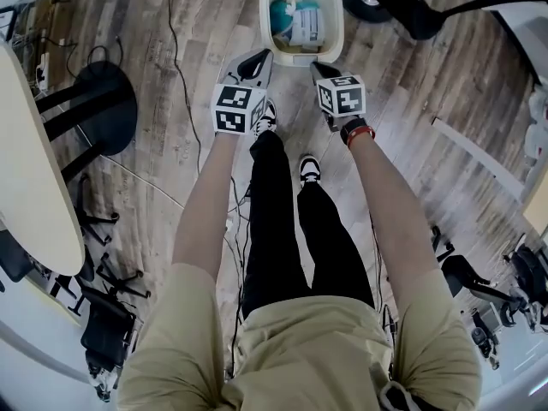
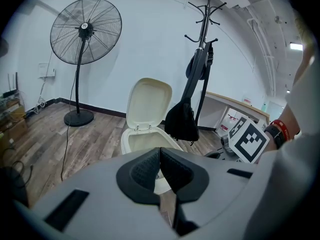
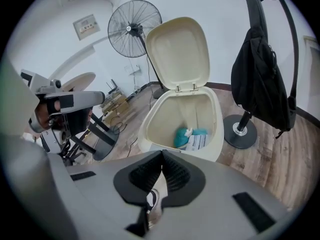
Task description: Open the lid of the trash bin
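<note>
Hovering side by side, the left gripper [image 1: 255, 62] and the right gripper [image 1: 323, 68] are each pressing their dark ribbed jaws together on nothing. Just ahead of both, the cream plastic trash bin [image 1: 266, 20] is standing on the wood-plank floor [image 1: 197, 24], with its hinged cream lid [image 3: 177, 51] standing upright, fully open. Teal and white rubbish [image 3: 191, 137] is lying inside. Beyond the bin, a black pedestal fan [image 2: 86, 31] is standing and a black bag [image 2: 181, 120] is hanging from a black coat stand [image 2: 203, 24].

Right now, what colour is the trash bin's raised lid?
The plastic lid is cream; clearest in the right gripper view.
</note>
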Demonstrator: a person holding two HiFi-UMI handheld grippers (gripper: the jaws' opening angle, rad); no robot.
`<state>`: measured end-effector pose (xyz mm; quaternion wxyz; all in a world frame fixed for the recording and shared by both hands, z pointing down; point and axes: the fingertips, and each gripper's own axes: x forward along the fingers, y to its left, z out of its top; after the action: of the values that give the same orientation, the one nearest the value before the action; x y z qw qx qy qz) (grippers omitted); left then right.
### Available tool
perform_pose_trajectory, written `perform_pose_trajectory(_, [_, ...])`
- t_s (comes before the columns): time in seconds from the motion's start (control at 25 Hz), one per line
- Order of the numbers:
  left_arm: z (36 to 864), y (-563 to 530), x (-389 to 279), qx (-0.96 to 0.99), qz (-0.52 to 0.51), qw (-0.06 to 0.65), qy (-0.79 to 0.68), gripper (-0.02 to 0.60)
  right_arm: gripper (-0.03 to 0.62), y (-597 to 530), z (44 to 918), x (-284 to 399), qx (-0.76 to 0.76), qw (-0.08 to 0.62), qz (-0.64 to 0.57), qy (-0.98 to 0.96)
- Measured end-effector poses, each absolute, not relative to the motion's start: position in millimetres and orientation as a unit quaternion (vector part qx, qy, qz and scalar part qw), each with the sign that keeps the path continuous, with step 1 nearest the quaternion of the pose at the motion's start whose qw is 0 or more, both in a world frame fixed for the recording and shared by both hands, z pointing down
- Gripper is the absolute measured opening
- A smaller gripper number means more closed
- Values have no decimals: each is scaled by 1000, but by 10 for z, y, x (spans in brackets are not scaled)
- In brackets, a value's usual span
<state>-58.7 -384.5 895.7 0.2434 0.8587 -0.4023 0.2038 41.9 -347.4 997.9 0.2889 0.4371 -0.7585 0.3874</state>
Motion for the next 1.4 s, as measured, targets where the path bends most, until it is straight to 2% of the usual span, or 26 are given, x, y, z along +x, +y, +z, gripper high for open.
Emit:
perform_pose_trajectory(0.6, [8035,-3432,-607,844,197,258,-427,25,15,-3148,8923,489,448,285,374,-760])
perform_pose_trajectory(1.4, [6173,-2448,-565,837,175,245,-457,23,15,-2519,6663,698,498,192,356,-767])
